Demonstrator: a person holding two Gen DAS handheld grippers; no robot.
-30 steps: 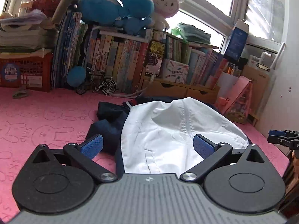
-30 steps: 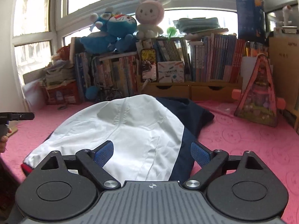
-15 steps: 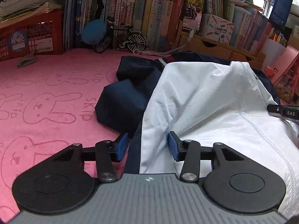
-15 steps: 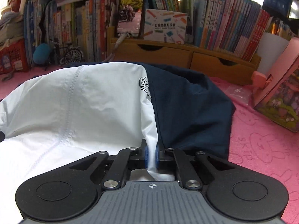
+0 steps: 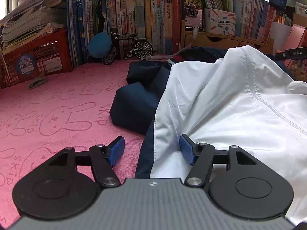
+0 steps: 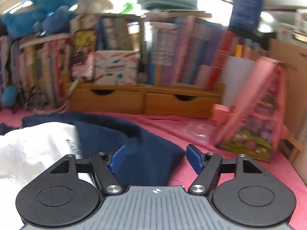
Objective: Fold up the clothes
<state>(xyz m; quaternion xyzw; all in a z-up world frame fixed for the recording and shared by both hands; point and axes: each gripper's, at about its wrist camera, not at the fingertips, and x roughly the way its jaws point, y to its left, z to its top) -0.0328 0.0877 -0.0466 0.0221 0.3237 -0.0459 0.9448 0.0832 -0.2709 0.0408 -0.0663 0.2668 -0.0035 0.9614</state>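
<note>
Blue-padded fingers of the left gripper (image 5: 151, 150) stand spread, just opened further, the jacket (image 5: 220, 103) hem between them unpinched. Right gripper (image 6: 156, 158) fingers, likewise just opened, straddle its navy part. It lies on the pink mat (image 5: 57, 105) before the books (image 5: 145, 19).

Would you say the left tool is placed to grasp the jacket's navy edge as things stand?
Probably yes: the left tool stands open with the jacket's navy edge lying between its pads, nothing blocking.

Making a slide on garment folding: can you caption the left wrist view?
Open left gripper straddles the navy-trimmed edge of a white and navy jacket lying on a pink rabbit-print mat.
</note>
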